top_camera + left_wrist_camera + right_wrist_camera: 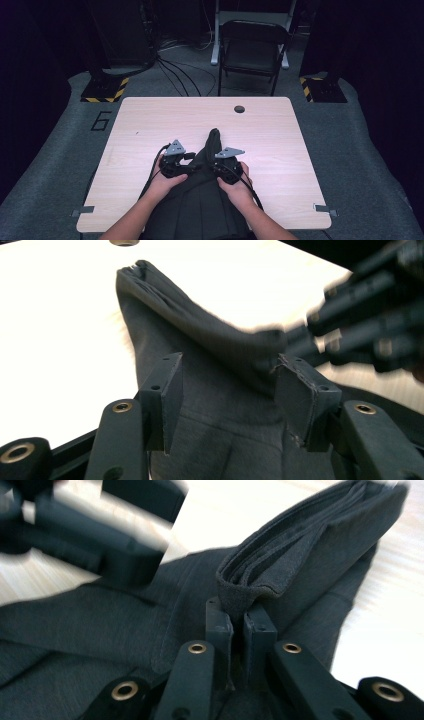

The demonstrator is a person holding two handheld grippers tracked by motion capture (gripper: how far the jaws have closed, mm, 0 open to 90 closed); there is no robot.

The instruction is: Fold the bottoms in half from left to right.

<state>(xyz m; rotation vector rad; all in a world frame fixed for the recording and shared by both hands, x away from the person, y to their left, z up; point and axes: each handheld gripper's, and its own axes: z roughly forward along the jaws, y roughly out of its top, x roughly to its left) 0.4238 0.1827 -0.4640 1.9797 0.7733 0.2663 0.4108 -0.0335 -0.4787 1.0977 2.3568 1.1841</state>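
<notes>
A dark grey garment point(200, 205) lies at the near middle of the wooden table point(150, 125), with a bunched, folded end point(214, 137) raised and pointing away from me. In the right gripper view my right gripper point(239, 617) is shut on the thick folded edge of the garment point(300, 545). My right gripper point(214, 167) sits at the garment's right side in the high view. My left gripper point(227, 385) is open, its jaws standing wide apart just over the garment point(200, 340). Beside the fold's left side is my left gripper point(192, 160).
The table has a round hole point(239, 109) near its far edge. A black folding chair point(252, 47) stands beyond the table, and cables run over the grey floor. Bare wood lies left, right and beyond the garment.
</notes>
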